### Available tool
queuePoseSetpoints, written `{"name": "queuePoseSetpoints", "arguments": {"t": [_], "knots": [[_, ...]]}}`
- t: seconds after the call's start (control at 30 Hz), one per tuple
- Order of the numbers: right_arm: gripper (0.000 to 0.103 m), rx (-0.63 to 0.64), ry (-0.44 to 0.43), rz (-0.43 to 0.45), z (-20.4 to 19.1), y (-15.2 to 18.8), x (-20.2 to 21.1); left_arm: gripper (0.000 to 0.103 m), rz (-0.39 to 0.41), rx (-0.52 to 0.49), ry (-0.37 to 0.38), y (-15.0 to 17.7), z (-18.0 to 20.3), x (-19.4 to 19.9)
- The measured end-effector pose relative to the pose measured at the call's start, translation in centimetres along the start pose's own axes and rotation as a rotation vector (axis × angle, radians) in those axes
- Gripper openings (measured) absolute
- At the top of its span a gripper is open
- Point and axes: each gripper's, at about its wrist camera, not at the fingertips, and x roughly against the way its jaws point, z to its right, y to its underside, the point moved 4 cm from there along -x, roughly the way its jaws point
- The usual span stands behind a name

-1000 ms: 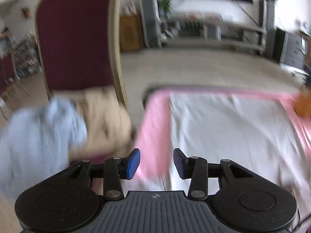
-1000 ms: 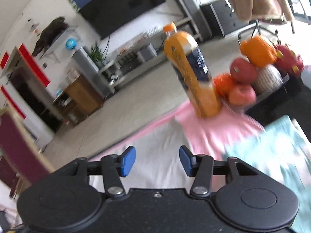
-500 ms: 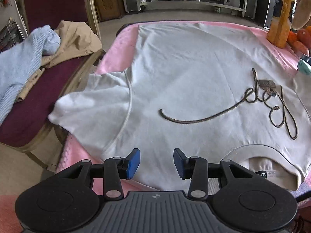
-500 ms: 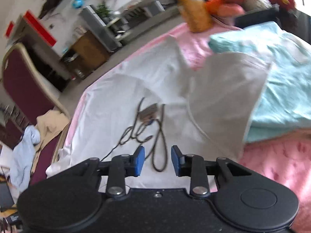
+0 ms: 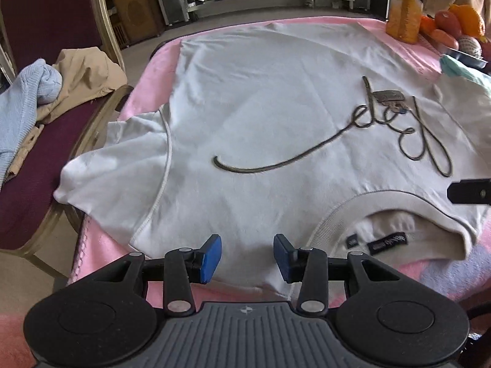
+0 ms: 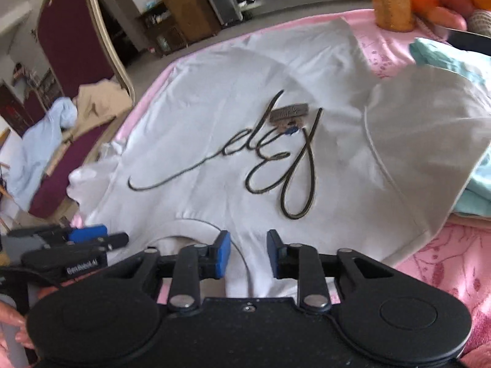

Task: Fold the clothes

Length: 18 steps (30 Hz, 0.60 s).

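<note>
The white T-shirt [image 5: 276, 116] is lying face up across the pink cloth [image 5: 153, 73] covering the worktop, its collar [image 5: 399, 211] at the near edge and its hem reaching toward the far edge, one sleeve [image 5: 116, 165] hanging off the left edge by the chair [image 5: 55, 153] and the other resting on the teal garment [image 6: 454, 61] at the right edge. The left tool [image 5: 247, 257] is hovering spread over the shoulder seam beside the collar, gripping nothing. The right tool [image 6: 248, 254] is closing its jaws over the other shoulder, with shirt fabric showing between the pads though no pinch is visible yet. The likely trouble is an uneven pickup: one side may be catching only the top layer, or the pink cloth along with it, so the shirt would be lifting crooked and dragging the cover. The draped sleeves may be snagging on the chair or pulling the teal garment, and a wide sweep could be knocking over the orange bottle [image 5: 403, 9] at the far right corner.
</note>
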Motion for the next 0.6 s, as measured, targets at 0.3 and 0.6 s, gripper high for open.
{"name": "queuePoseSetpoints", "arguments": {"t": [0.3, 0.6], "knots": [[0.021, 0.000, 0.061, -0.100, 0.8, 2.9, 1.5, 0.040, -0.003, -0.031, -0.006, 1.2, -0.1, 1.6], [0.022, -0.142, 0.044, 0.008, 2.9, 2.1, 2.2, 0.041, 0.051, -0.003, 0.021, 0.2, 0.7, 1.4]]}}
